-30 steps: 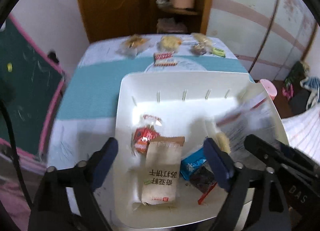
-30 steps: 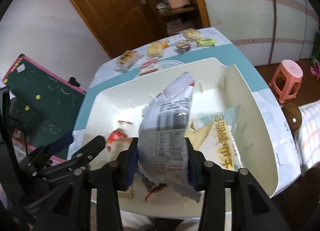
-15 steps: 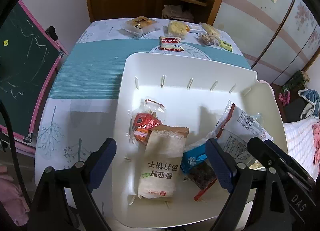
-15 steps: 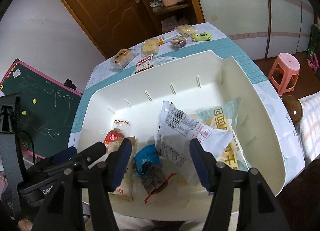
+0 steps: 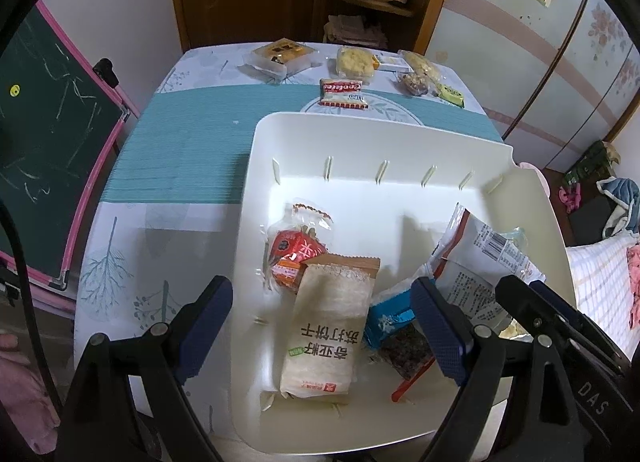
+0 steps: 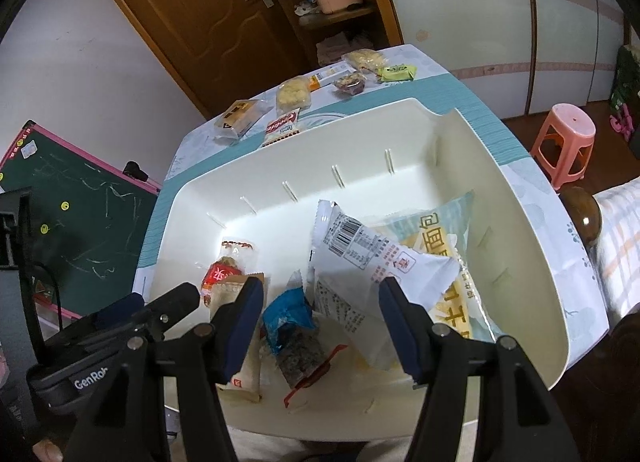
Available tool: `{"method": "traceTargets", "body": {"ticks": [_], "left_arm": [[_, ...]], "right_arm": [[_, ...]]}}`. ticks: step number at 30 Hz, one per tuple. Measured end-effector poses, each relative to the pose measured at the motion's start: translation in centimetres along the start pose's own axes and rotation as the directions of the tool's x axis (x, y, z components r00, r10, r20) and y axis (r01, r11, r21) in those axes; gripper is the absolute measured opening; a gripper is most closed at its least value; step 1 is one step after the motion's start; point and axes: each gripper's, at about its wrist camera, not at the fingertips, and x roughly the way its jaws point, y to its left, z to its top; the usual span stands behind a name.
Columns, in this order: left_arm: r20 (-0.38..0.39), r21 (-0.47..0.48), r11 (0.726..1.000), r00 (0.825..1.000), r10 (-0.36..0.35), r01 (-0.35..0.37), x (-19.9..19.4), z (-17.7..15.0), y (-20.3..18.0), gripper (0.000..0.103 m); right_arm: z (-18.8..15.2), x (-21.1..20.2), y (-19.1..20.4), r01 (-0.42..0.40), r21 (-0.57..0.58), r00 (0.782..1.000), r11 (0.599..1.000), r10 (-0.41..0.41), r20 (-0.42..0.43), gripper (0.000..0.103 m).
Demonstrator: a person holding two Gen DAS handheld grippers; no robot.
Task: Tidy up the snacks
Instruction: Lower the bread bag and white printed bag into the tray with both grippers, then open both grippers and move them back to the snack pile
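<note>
Where left wrist crops it | right shows yellow bag [image 6: 448,262] (in bin [image 6: 532,262])

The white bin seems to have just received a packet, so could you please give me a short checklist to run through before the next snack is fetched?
1. Right gripper jaws open and holding nothing: ok.
2. White barcode packet inside the white bin, lying on the yellow-lettered bag, clear of the jaws: ok.
3. Left gripper jaws wide open and holding nothing above the bin: ok.
4. Snacks remaining at the table's far end, such as the red-and-white wafer pack and the green packet: ok, still to be collected.
5. Free floor in the bin towards its far wall: ok.
6. Whether the barcode packet will stay where it leans: cannot tell.
</note>
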Motion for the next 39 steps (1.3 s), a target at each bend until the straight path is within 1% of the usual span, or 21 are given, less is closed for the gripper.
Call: {"method": "traceTargets", "body": {"ticks": [5,8,11,15,19,21,22,24,27,28,30,31,33,36,38,39], "left_arm": [[0.049,-0.008,1.0,0.999,0.02,-0.02,-1.1,0.9,1.0,0.09],[0.085,-0.016,0.999,0.995,0.045,-0.044,-1.8,1.7,2.0,0.09],[0.124,-0.019,0.996,0.988,0.092,-0.09,-2.4,2.8,3.3,0.09],[0.164,0.006,0.989,0.976,0.144,-0.147,-3.1,4.8,4.9,0.09],[0.229,0.073,0.976,0.956,0.181,-0.203,-4.6,7.7,5.7,0.09],[0.252,0.117,0.97,0.951,0.177,-0.212,-5.2,9.5,5.8,0.09],[0.259,0.136,0.968,0.95,0.173,-0.213,-5.6,10.4,5.8,0.09],[0.261,0.17,0.965,0.954,0.15,-0.198,-5.9,12.4,5.8,0.09],[0.257,0.209,0.965,0.961,0.102,-0.158,-6.0,16.7,6.0,0.09],[0.257,0.218,0.964,0.962,0.097,-0.155,-5.8,17.9,5.9,0.09],[0.251,0.235,0.96,0.964,0.091,-0.152,-5.0,20.4,6.0,0.09],[0.244,0.247,0.957,0.966,0.087,-0.149,-4.2,22.3,6.0,0.09],[0.222,0.268,0.953,0.972,0.08,-0.14,-2.6,24.8,6.0,0.09],[0.172,0.313,0.941,0.982,0.073,-0.124,1.5,29.2,6.1,0.091],[0.138,0.354,0.927,0.988,0.075,-0.12,4.4,31.1,5.9,0.09],[0.122,0.374,0.92,0.99,0.076,-0.117,5.8,31.9,5.9,0.09]], "right_arm": [[0.4,-0.3,0.8,0.007,-0.029,1.0,1.0,-0.007,0.015,0.061],[1.0,-0.3,1.4,0.015,-0.055,1.0,0.998,-0.014,0.018,0.061],[1.7,-0.2,2.1,0.017,-0.084,1.0,0.996,-0.016,0.011,0.061],[3.6,0.1,3.3,0.032,-0.143,0.999,0.989,-0.031,0.01,0.061],[7.0,0.4,5.2,0.038,-0.232,0.999,0.972,-0.036,0.01,0.061],[9.0,0.7,6.3,0.03,-0.266,1.0,0.964,-0.029,0.006,0.061],[9.8,0.9,6.7,0.027,-0.276,1.0,0.961,-0.027,0.003,0.061],[12.5,1.6,8.0,0.014,-0.306,1.0,0.952,-0.019,-0.012,0.061],[15.9,2.5,9.7,0.011,-0.326,1.0,0.945,-0.017,-0.015,0.061],[17.7,3.2,10.3,0.017,-0.327,1.0,0.945,-0.024,-0.016,0.061],[19.8,4.4,11.0,0.016,-0.316,0.999,0.948,-0.028,-0.034,0.061],[21.0,5.2,11.4,0.011,-0.309,0.999,0.951,-0.027,-0.047,0.061],[23.5,7.5,12.0,0.013,-0.291,0.996,0.957,-0.037,-0.077,0.061],[25.3,10.8,12.7,0.026,-0.289,0.992,0.957,-0.061,-0.113,0.061],[26.3,14.3,12.8,0.031,-0.281,0.984,0.959,-0.079,-0.163,0.061],[26.4,15.4,12.8,0.027,-0.274,0.981,0.961,-0.079,-0.18,0.061]]}}
